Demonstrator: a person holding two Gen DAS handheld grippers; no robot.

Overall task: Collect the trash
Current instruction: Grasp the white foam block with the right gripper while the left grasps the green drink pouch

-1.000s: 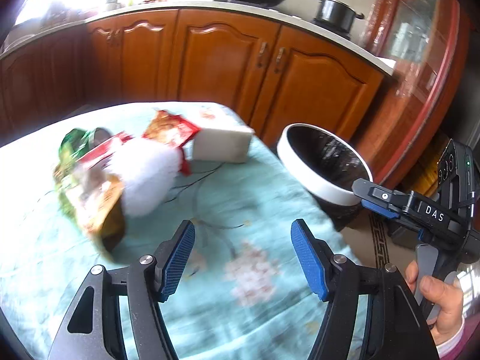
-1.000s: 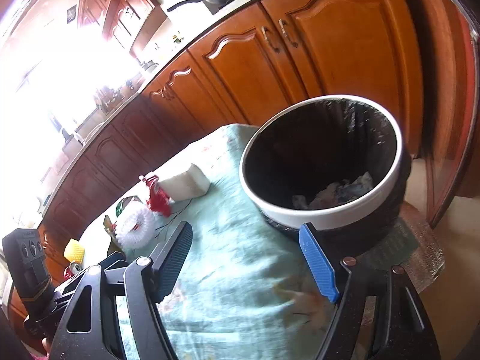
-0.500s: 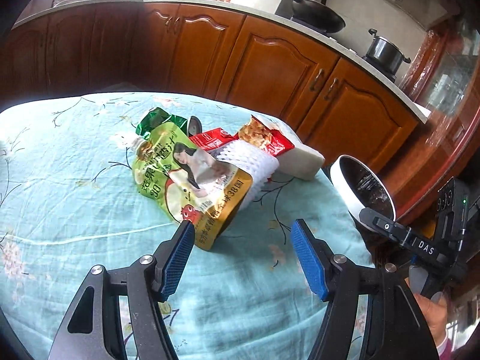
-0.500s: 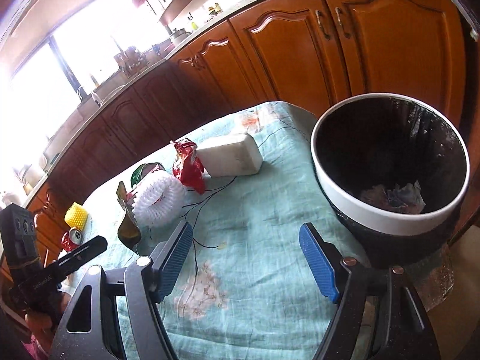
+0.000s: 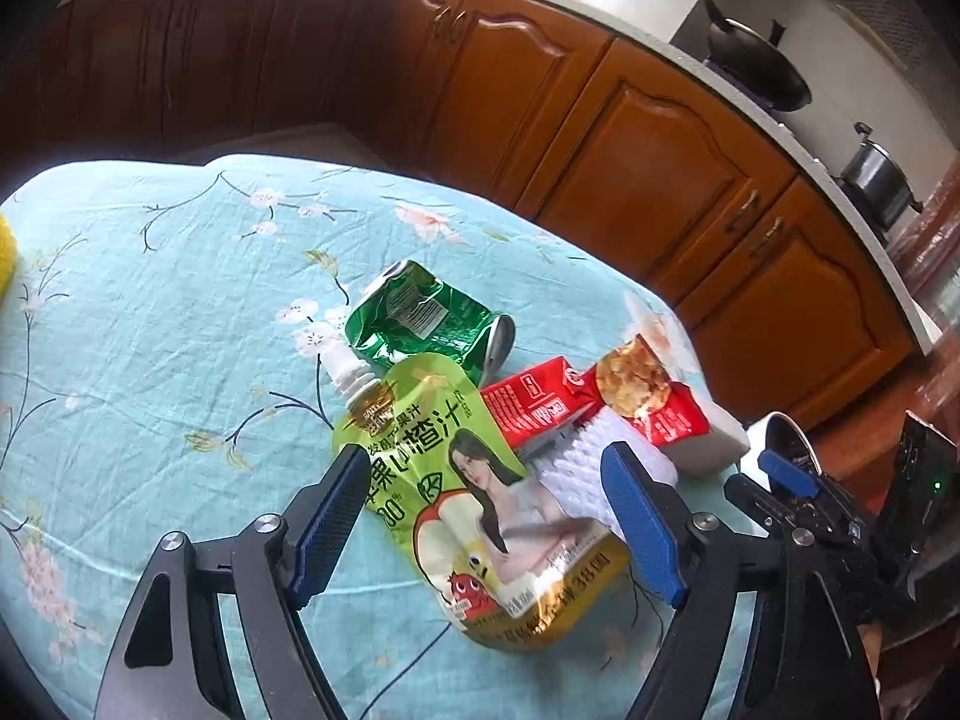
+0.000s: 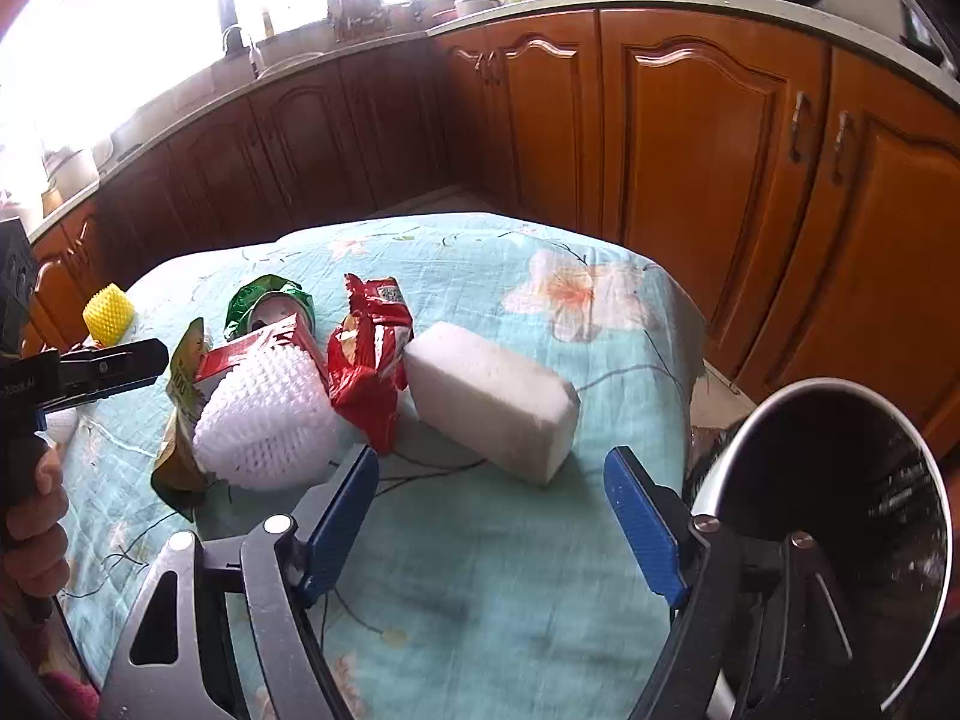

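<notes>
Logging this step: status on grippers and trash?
Left gripper opening, empty, over green juice pouch. Right gripper opening, empty, facing white foam block. Path clear.

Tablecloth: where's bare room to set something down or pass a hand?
Bare cloth runs left of the can and pouch, and in the near strip between foam block and bin. Crowded mid-table: can, pouch, net, red wrapper and block touch or overlap.
</notes>
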